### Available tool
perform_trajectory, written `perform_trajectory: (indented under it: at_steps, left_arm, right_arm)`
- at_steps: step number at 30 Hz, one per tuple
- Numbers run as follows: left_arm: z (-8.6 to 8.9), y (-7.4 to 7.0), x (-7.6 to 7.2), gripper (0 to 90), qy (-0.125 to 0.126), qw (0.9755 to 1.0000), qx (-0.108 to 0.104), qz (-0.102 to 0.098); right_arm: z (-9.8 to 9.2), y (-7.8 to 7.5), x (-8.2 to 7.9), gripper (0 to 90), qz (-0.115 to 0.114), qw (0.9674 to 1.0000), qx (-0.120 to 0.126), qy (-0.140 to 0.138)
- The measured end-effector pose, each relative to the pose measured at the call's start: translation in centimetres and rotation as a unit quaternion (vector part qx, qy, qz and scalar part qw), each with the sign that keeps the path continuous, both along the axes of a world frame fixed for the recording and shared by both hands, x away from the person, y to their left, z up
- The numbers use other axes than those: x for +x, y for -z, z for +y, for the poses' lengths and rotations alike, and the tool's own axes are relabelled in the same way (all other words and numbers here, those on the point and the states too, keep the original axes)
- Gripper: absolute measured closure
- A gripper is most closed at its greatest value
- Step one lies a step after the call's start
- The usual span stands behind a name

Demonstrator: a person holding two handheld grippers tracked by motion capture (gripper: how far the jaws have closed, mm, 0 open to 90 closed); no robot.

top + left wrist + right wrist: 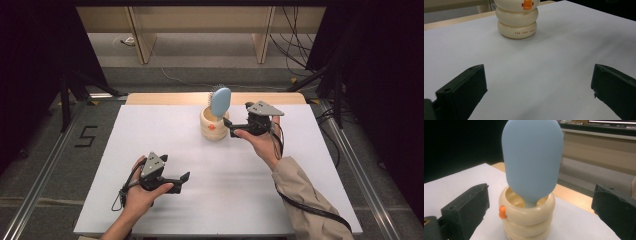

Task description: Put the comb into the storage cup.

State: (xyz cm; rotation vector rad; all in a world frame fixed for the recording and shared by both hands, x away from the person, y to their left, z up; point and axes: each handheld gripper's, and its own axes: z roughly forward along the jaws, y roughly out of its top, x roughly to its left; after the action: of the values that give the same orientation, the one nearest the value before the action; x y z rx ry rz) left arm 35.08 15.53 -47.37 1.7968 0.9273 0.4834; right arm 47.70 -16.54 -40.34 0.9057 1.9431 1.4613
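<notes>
A cream ringed holder (213,127) with an orange knob stands at the back middle of the white table. A pale blue hairbrush (220,101) stands upright in it, head up, bristles facing away. My right gripper (236,119) is just to the holder's right, open, its jaws pointing at it. In the right gripper view the brush (532,160) and holder (527,220) sit between and beyond the open jaws of my right gripper (541,195), not touched. My left gripper (183,181) rests open near the front left. Its own view shows my left gripper (539,87) empty, with the holder (517,25) far ahead.
The white tabletop (210,170) lies between the two hands. A wooden strip (165,98) runs along its far edge. Beyond stand wooden shelf legs (142,45) and loose cables (295,45) on the floor. Metal rails (360,165) run along both sides of the table.
</notes>
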Motion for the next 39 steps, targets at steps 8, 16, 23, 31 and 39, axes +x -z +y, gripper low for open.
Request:
perform_trajectory:
  at_steps: [8, 16, 23, 31, 39]
  left_arm:
    - [0.0, 0.1, 0.0, 0.0, 0.000, 1.0000, 0.000, 0.001]
    - [0.1, 0.0, 0.0, 0.0, 0.000, 1.0000, 0.000, -0.001]
    - [0.0, 0.0, 0.0, 0.0, 0.000, 1.0000, 0.001, -0.001]
    - [0.1, 0.0, 0.0, 0.0, -0.001, 1.0000, 0.001, -0.002]
    - [0.1, -0.1, -0.1, 0.0, -0.002, 1.0000, 0.001, -0.005]
  right_arm:
    - [-0.7, 0.4, -0.7, 2.6, 0.008, 0.9999, 0.002, -0.007]
    - [-1.6, 0.7, -1.4, 2.6, 0.013, 0.9999, 0.005, -0.008]
    - [-2.3, 0.9, -2.0, 2.6, 0.018, 0.9998, 0.005, -0.008]
    - [-2.6, 1.1, -2.7, 2.7, 0.022, 0.9996, 0.006, -0.014]
    - [-3.0, 1.1, -3.2, 2.7, 0.023, 0.9996, 0.008, -0.017]
